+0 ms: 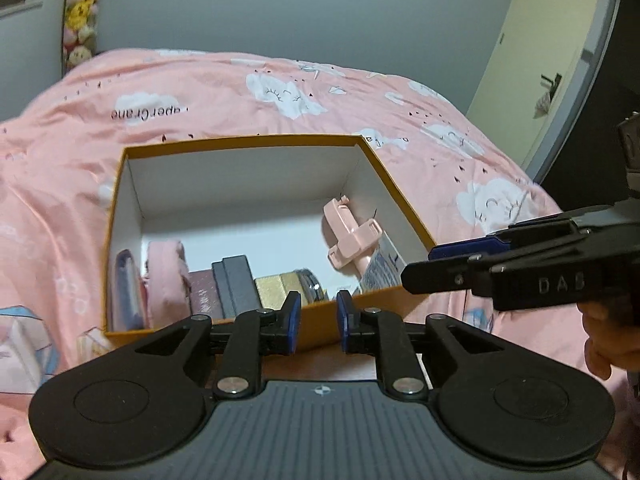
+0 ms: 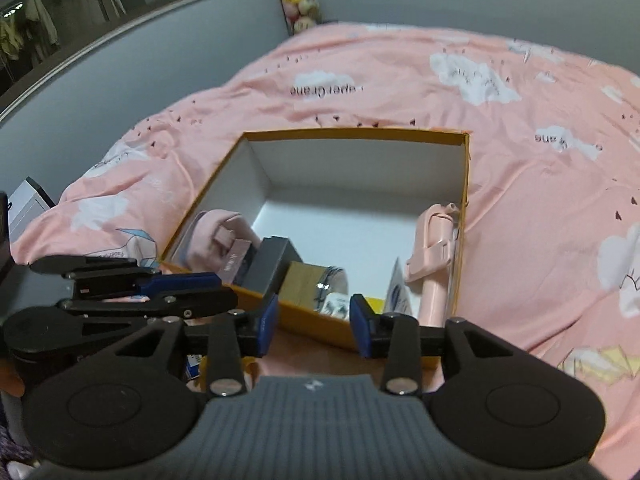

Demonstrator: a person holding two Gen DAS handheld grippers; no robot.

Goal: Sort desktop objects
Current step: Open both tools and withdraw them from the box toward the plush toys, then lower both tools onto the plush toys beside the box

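Note:
An open orange box with white walls (image 1: 244, 141) (image 2: 352, 133) lies on the bed. Inside it are a pink folding stick (image 1: 352, 236) (image 2: 434, 248), a rolled pink cloth (image 1: 166, 276), a dark grey case (image 1: 236, 284) (image 2: 272, 260), a gold-lidded jar (image 1: 288, 284) (image 2: 316, 280) and a blue-and-white packet (image 1: 384, 264). My left gripper (image 1: 319, 312) hovers at the box's near wall, its jaws slightly apart with nothing between them. My right gripper (image 2: 315, 324) stands open and empty over the near right corner. Each gripper shows in the other's view, the right gripper (image 1: 440, 268) and the left gripper (image 2: 192, 286).
A pink bedcover with white clouds (image 1: 280, 92) surrounds the box. A cream door (image 1: 532, 60) stands at the far right and a strip of plush toys (image 1: 80, 12) hangs at the far left. A hand (image 1: 600, 340) holds the right gripper.

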